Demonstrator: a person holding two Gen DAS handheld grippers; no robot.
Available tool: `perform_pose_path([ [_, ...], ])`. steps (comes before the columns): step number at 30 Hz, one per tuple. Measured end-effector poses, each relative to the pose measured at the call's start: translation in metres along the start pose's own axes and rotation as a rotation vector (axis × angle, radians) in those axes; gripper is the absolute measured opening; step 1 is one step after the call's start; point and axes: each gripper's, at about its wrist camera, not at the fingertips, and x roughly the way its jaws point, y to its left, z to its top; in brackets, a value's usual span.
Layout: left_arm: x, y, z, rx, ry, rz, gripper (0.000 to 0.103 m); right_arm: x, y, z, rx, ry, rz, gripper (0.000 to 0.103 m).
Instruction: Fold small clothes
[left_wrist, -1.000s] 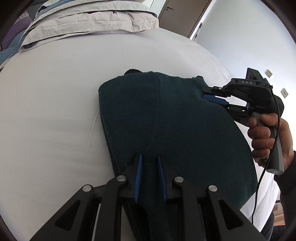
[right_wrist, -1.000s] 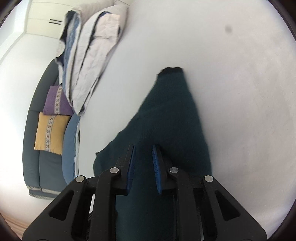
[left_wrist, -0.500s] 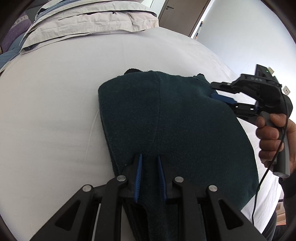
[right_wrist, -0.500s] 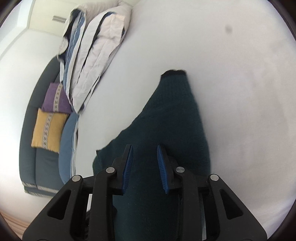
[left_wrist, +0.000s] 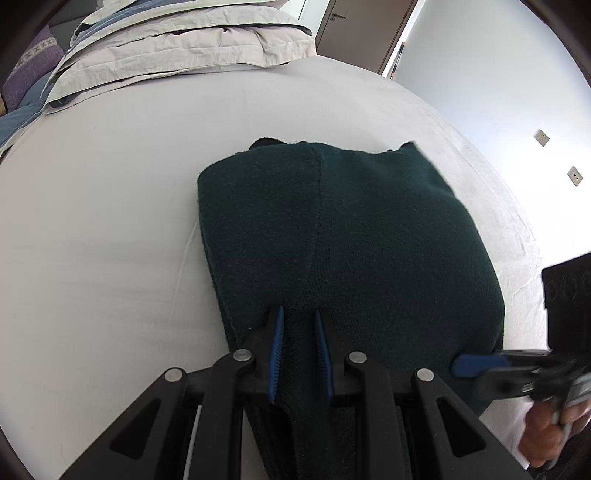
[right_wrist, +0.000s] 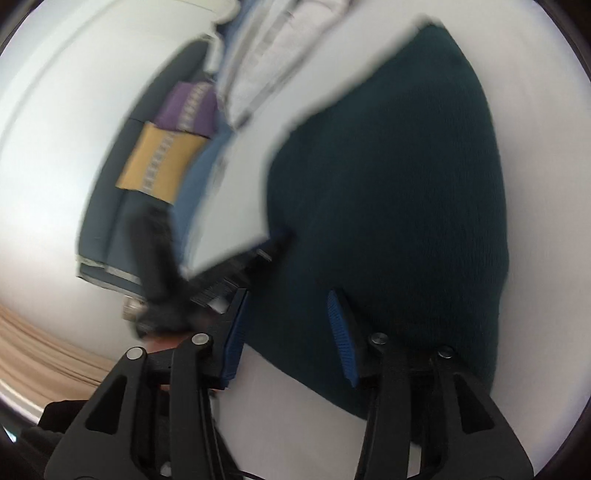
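Note:
A dark green knit garment (left_wrist: 369, 236) lies folded on the white bed sheet (left_wrist: 110, 229). My left gripper (left_wrist: 298, 312) is shut on its near edge, the cloth pinched between the blue pads. My right gripper (left_wrist: 463, 366) sits low at the garment's near right edge, held by a hand (left_wrist: 546, 435). In the blurred right wrist view its jaws (right_wrist: 287, 295) are opening and stand wide apart. The garment (right_wrist: 388, 184) edge lies between the pads, which do not press on it. The left gripper (right_wrist: 255, 258) shows there as a dark blur on the cloth's left side.
A pile of folded pale bedding (left_wrist: 177, 48) lies at the far end of the bed. A dark sofa with a purple cushion (right_wrist: 188, 110) and a yellow cushion (right_wrist: 159, 166) stands beyond it. A door (left_wrist: 362, 29) and a white wall are at the back right.
The right gripper has left the garment's far right corner and swung to its near right edge, jaws widening. The left gripper has kept its grip and place.

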Motion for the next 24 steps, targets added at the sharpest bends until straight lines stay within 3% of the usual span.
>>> perform_pose_path([
  [4, -0.001, 0.0, -0.001, 0.001, -0.008, 0.009, 0.021, -0.006, 0.015, -0.001, -0.034, -0.007, -0.03, 0.032],
  [7, -0.002, 0.0, -0.001, 0.001, -0.009, 0.004, 0.021, -0.016, 0.03, -0.002, -0.051, -0.025, -0.007, 0.043],
  [9, -0.002, -0.001, -0.002, 0.001, -0.01, 0.004, 0.021, -0.016, 0.031, -0.009, -0.055, -0.015, 0.007, 0.057],
  [15, -0.005, -0.001, -0.003, -0.014, -0.014, -0.003, 0.021, -0.021, 0.028, -0.025, -0.086, -0.017, -0.034, 0.057],
  [19, -0.024, 0.011, 0.001, -0.096, -0.014, -0.083, 0.021, -0.049, 0.037, -0.024, -0.085, -0.062, -0.023, 0.058],
  [21, -0.044, 0.017, 0.001, -0.125, -0.043, -0.092, 0.033, -0.073, 0.031, -0.021, -0.073, -0.121, -0.038, 0.064],
  [22, -0.053, 0.021, 0.001, -0.142, -0.068, -0.078, 0.053, -0.085, 0.022, -0.019, -0.055, -0.141, -0.039, 0.066],
  [23, -0.061, 0.024, 0.001, -0.159, -0.088, -0.068, 0.064, -0.095, 0.011, -0.015, -0.025, -0.161, -0.044, 0.068],
  [24, -0.067, 0.032, 0.001, -0.187, -0.107, -0.072, 0.065, -0.102, 0.002, -0.012, 0.004, -0.172, -0.055, 0.068],
])
